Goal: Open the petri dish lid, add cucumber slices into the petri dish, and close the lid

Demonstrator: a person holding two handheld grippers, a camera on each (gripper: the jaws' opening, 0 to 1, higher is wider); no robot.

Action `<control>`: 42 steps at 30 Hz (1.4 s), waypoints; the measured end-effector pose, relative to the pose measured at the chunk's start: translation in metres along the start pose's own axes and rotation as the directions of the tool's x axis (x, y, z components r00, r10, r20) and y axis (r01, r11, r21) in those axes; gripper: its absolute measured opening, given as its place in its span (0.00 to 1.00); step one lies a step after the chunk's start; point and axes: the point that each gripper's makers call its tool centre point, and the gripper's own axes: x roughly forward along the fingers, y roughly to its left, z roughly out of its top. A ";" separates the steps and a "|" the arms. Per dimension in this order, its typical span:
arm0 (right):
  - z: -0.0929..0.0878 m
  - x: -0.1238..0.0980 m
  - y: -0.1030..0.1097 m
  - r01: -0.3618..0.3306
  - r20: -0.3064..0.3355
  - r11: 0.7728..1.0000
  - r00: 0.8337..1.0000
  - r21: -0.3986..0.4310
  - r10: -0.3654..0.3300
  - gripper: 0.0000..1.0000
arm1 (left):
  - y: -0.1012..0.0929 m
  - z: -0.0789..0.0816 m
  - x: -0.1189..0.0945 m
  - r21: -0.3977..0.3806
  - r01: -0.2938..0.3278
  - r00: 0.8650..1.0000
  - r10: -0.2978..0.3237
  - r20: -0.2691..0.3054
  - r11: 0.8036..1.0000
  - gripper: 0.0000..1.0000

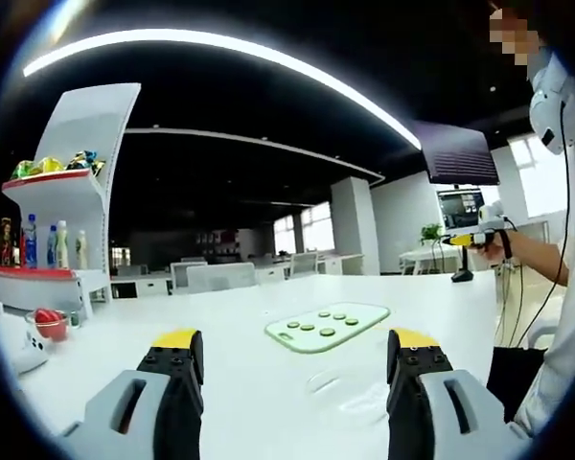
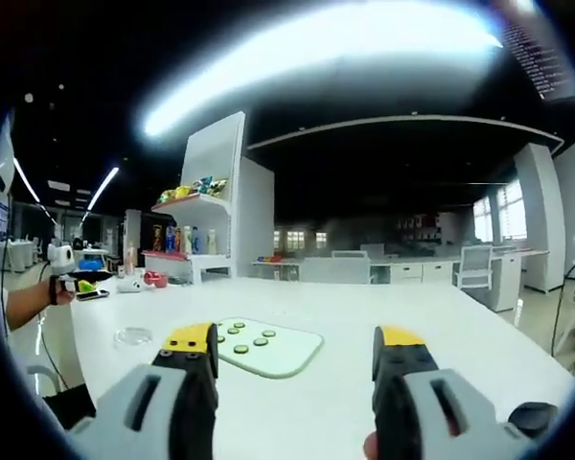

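Observation:
A pale green cutting board (image 1: 350, 331) (image 2: 283, 356) lies on the white table (image 1: 249, 307) and carries several cucumber slices (image 1: 327, 323) (image 2: 250, 339). A clear petri dish (image 2: 132, 335) with its lid on rests on the table left of the board in the right gripper view. In the left gripper view it is only a faint glassy outline (image 1: 350, 391) in front of the board. My left gripper (image 1: 295, 359) is open above the table, short of the board, holding nothing. My right gripper (image 2: 297, 359) is open too, its jaws framing the board's near edge.
A white shelf (image 1: 72, 192) (image 2: 211, 206) with bottles and snack bags stands at the table's far end. A small bowl with something red (image 1: 48, 324) sits near it. A person stands at the table's side. Office desks and chairs fill the background.

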 end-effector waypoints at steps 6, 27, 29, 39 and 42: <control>0.004 0.011 0.012 -0.046 -0.006 0.999 0.999 -0.018 0.046 0.65 | -0.001 -0.002 0.000 0.006 0.028 0.999 -0.028 -0.020 1.000 0.79; 0.014 0.060 0.071 -0.266 -0.042 0.962 0.964 -0.065 0.264 0.65 | -0.001 -0.010 -0.004 0.027 0.117 0.991 -0.115 -0.066 0.993 0.79; 0.013 0.065 0.080 -0.300 -0.049 0.952 0.954 -0.062 0.297 0.66 | -0.002 -0.011 -0.003 0.035 0.135 0.988 -0.132 -0.079 0.990 0.79; -0.001 0.085 0.129 -0.459 -0.119 0.885 0.886 -0.081 0.448 0.66 | -0.012 -0.013 0.000 0.055 0.203 0.973 -0.196 -0.122 0.978 0.79; -0.004 0.089 0.142 -0.495 -0.134 0.864 0.865 -0.085 0.483 0.66 | -0.021 -0.015 0.000 0.043 0.247 0.962 -0.240 -0.129 0.968 0.79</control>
